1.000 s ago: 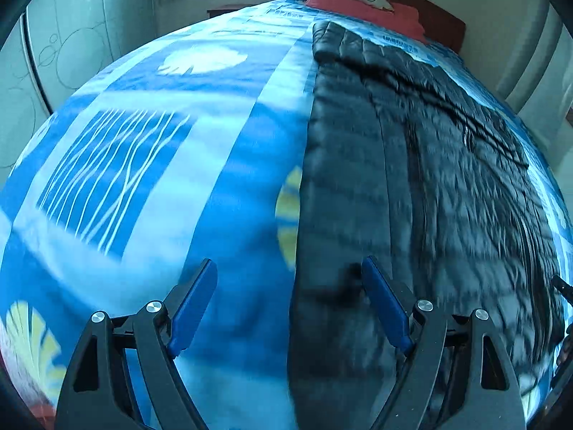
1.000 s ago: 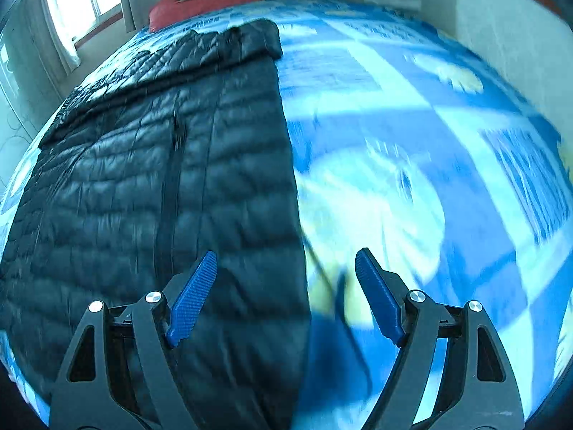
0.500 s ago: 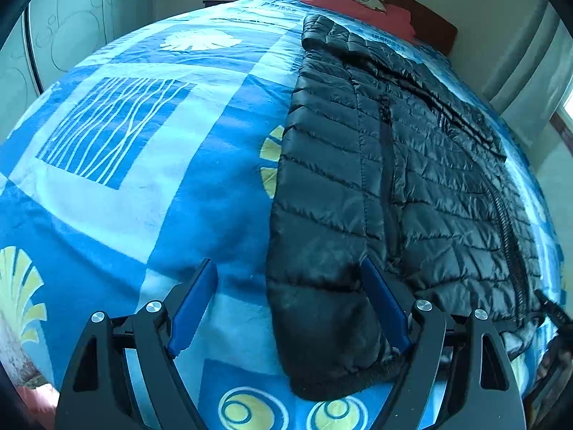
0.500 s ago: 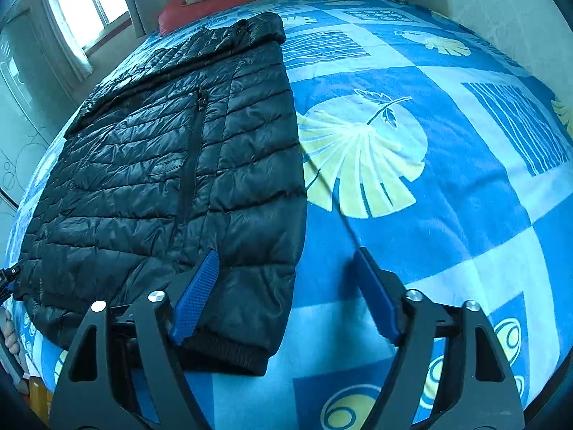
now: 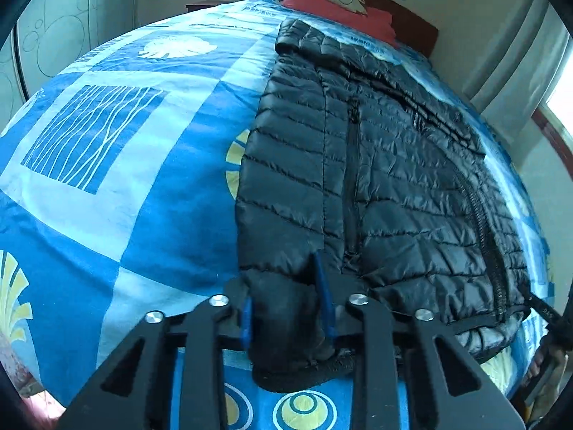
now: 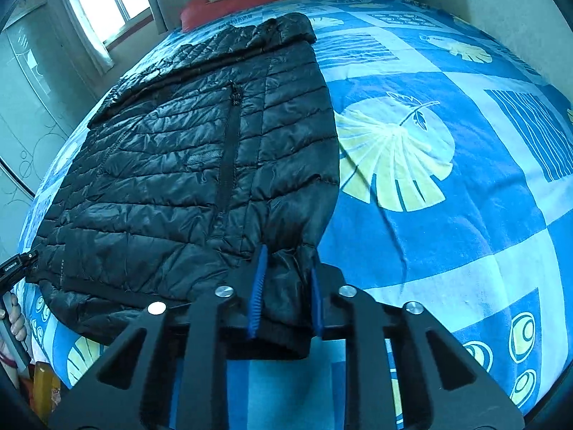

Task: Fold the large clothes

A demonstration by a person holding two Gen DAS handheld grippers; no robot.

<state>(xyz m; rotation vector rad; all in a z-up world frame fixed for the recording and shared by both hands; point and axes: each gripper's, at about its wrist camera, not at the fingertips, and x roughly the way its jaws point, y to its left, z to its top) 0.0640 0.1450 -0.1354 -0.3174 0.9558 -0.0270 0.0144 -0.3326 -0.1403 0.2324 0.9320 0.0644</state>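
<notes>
Bed with blue patterned bedspread (image 5: pixel 136 186) carries the black puffer jacket (image 5: pixel 376 179) lying flat, and both tools, left tool (image 5: pixel 286 308) and right tool (image 6: pixel 284 294), have just closed from wide apart onto its near hem corners, so lifting for the fold looks next.

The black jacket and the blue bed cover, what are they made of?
Jacket: seemingly thin nylon-like shell over soft filling; it shines and is stitched into puffy rows. Bed cover: looks like matte, slightly fuzzy woven cloth, maybe cotton, with printed leaves and no shine.
</notes>
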